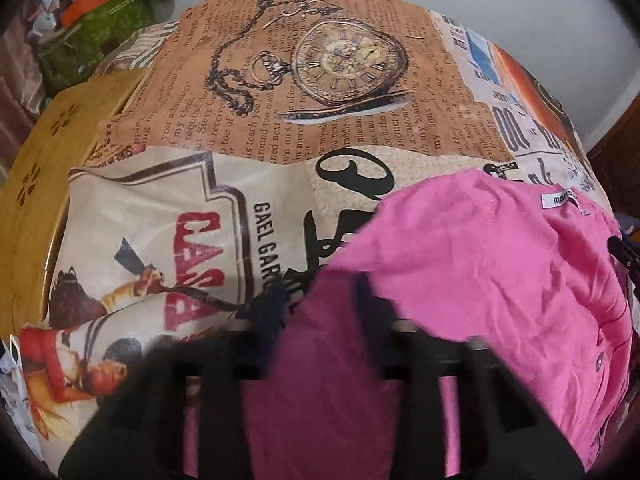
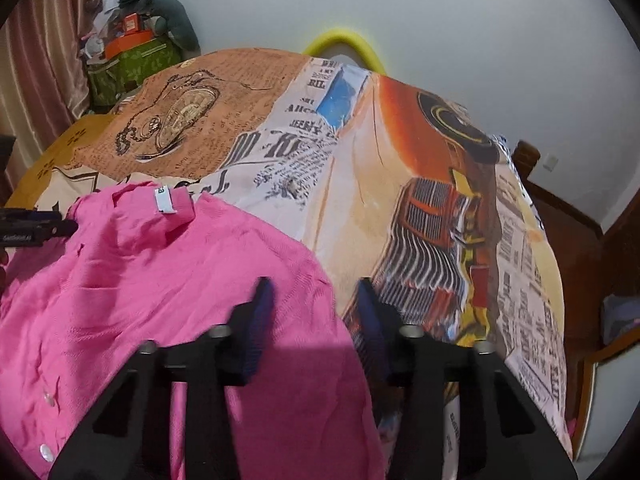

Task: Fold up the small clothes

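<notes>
While the garment lies spread and rumpled, the scene reads as follows.

Garment: a pink cardigan (image 2: 160,280) rests on the bench (image 1: 28,208), on top of a printed cloth (image 1: 320,100) that covers most of the bench. Its white neck label (image 2: 164,200) faces up at the far end, and pale buttons (image 2: 46,452) show along one edge near the camera.

Left claw: the left claw (image 1: 320,296) hovers low over the cardigan's near-left part, blurred; its fingers stand apart with pink fabric showing in the gap, and I cannot tell whether any cloth is pinched.

Right claw: the right claw (image 2: 316,300) is released, jaws spread wide, straddling the cardigan's right edge where it meets the printed cloth; nothing is gripped.

Done so far: by my judgement, little. The cardigan looks laid out, but it is creased, and no clean fold line is visible.

Left to do: bring the sides or sleeves inward, then fold the body over itself, and smooth it.

Progress: early, roughly at the first grasp.
</notes>
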The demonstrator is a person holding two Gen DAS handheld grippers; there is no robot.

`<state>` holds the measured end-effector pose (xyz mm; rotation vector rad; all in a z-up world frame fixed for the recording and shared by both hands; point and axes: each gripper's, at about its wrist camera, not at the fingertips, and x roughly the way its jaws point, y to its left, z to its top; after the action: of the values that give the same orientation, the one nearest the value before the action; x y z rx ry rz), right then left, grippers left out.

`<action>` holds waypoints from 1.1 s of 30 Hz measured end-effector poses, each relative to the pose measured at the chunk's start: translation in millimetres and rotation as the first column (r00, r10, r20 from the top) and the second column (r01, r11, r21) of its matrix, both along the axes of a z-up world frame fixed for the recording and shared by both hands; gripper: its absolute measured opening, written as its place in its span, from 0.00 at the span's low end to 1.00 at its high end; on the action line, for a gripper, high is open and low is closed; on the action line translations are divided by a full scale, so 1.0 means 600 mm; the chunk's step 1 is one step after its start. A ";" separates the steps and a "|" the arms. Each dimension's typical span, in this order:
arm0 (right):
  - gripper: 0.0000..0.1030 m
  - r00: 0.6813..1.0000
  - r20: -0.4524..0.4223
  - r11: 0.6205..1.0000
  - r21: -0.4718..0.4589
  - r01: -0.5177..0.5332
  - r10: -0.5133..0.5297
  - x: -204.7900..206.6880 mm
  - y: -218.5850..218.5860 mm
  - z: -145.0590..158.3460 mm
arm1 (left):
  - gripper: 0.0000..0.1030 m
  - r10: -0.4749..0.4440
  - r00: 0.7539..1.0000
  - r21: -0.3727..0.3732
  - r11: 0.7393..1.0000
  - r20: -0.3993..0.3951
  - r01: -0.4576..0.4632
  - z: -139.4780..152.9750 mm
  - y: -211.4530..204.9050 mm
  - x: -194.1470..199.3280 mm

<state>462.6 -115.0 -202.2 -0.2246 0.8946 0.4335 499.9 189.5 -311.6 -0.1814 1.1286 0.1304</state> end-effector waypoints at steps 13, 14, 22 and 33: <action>0.04 0.998 -0.016 0.998 -0.015 0.059 -0.059 0.042 -0.042 0.014 | 0.20 0.092 0.996 0.122 0.988 -0.009 -0.090 0.010 0.043 -0.011; 0.04 0.998 -0.018 0.998 -0.019 0.057 -0.057 0.038 -0.043 0.015 | 0.31 0.091 0.996 0.120 0.989 -0.005 -0.090 0.014 0.042 -0.016; 0.34 0.999 0.010 0.997 0.076 0.030 -0.031 -0.037 -0.044 0.082 | 0.60 0.050 0.995 0.176 0.982 0.089 -0.065 0.106 0.041 -0.117; 0.55 0.992 0.117 0.986 0.152 -0.065 0.047 -0.163 0.018 0.190 | 0.76 0.079 0.986 0.217 0.970 0.144 -0.109 0.200 0.117 -0.346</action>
<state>364.9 -104.1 -88.0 -0.1304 0.7407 0.5352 292.1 259.7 -191.4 -0.0414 0.9632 0.3241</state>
